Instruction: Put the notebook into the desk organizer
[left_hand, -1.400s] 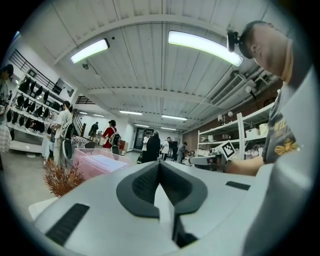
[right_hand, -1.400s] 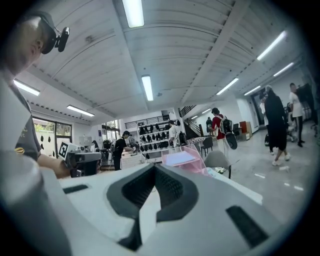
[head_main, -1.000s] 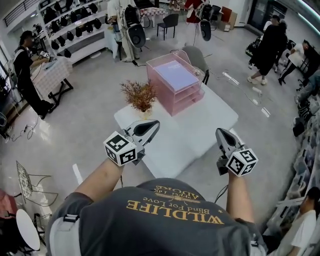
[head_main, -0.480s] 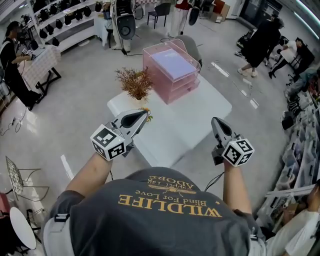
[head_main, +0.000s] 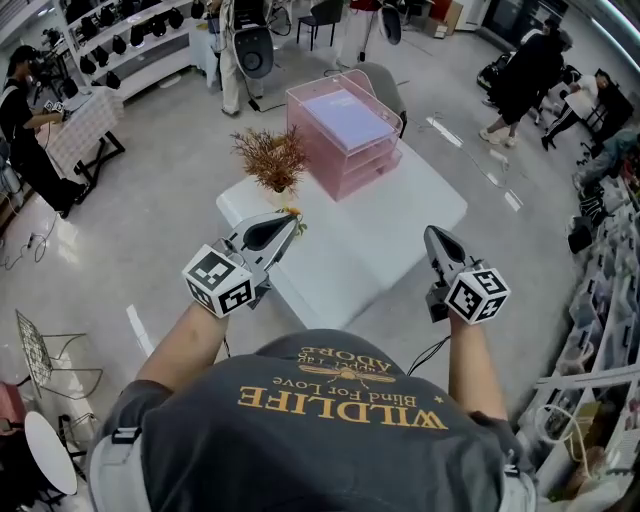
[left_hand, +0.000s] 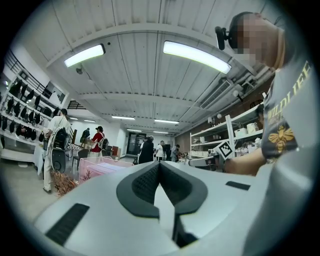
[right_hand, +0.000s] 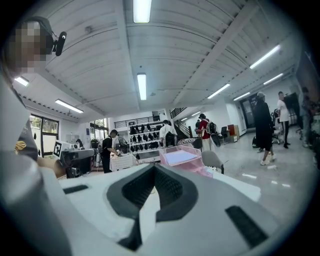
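Notebook (head_main: 347, 117) already lies in the pink organizer's (head_main: 352, 172) top tray, as the task wants; left gripper (head_main: 286, 221) and right gripper (head_main: 433, 236) hover empty, pressed together, at the desk's (head_main: 400, 232) near edge.

The person's grey shirt (head_main: 340, 410) carries yellow print, upside down in the head view: "WILDLIFE" in large capitals, then "Blind For Love" in smaller letters, then a small arched line that looks like "ADORE" but is too small to be sure. In the left gripper view the shirt (left_hand: 287, 125) shows "LDLIFE" running up its edge, the first letters cut off.
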